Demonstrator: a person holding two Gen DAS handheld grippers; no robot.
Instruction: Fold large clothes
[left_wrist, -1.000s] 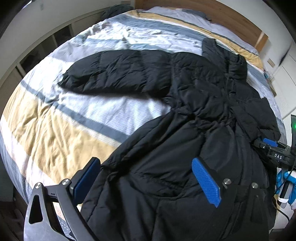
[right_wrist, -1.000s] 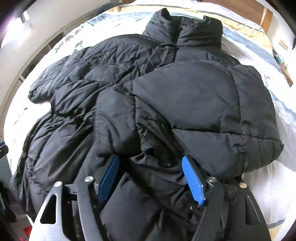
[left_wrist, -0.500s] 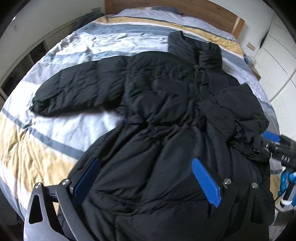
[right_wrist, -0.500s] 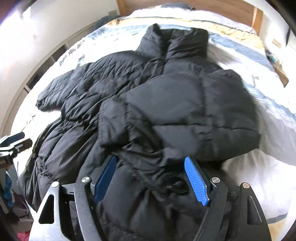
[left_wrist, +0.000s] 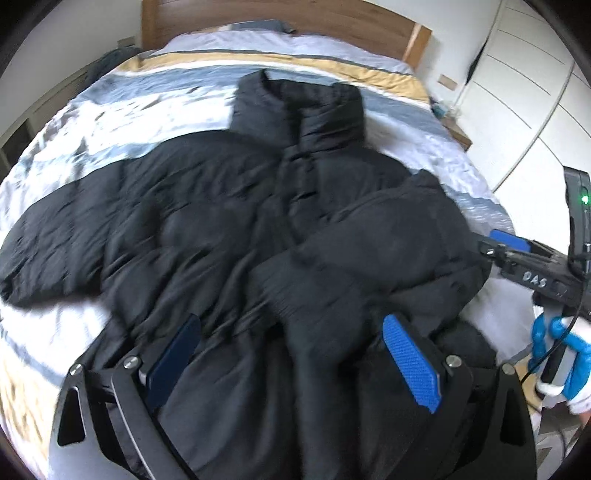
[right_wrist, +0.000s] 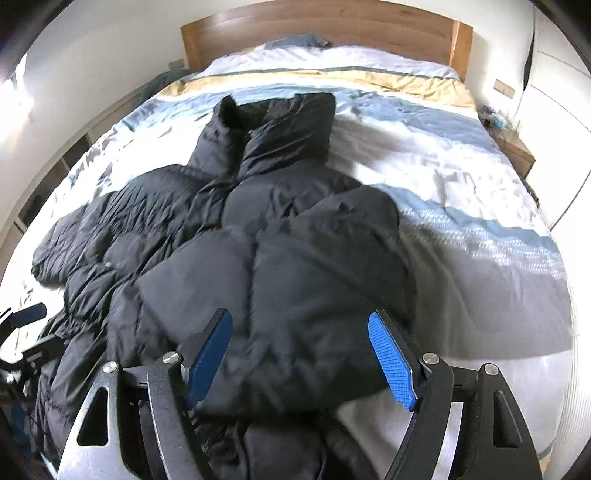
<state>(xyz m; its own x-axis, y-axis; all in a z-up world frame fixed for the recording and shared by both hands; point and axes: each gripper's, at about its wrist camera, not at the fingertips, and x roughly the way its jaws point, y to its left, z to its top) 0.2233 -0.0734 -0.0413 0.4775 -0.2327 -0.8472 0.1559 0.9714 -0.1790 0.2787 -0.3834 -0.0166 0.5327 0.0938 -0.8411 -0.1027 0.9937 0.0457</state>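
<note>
Black puffer coat (left_wrist: 207, 229) lies face up on the striped duvet (right_wrist: 443, 177), collar toward the wooden headboard (right_wrist: 325, 26). One sleeve is folded across the coat's chest; the other sleeve (left_wrist: 48, 254) is stretched out flat on the duvet, away from the body. Left gripper (left_wrist: 295, 354) hovers over the coat's lower half, jaws spread wide, nothing between them. Right gripper (right_wrist: 301, 354) sits above the folded sleeve (right_wrist: 295, 266), jaws likewise wide apart and empty. Blue-gloved hand (left_wrist: 557, 350) holds the right gripper's handle beside the coat's hem.
</note>
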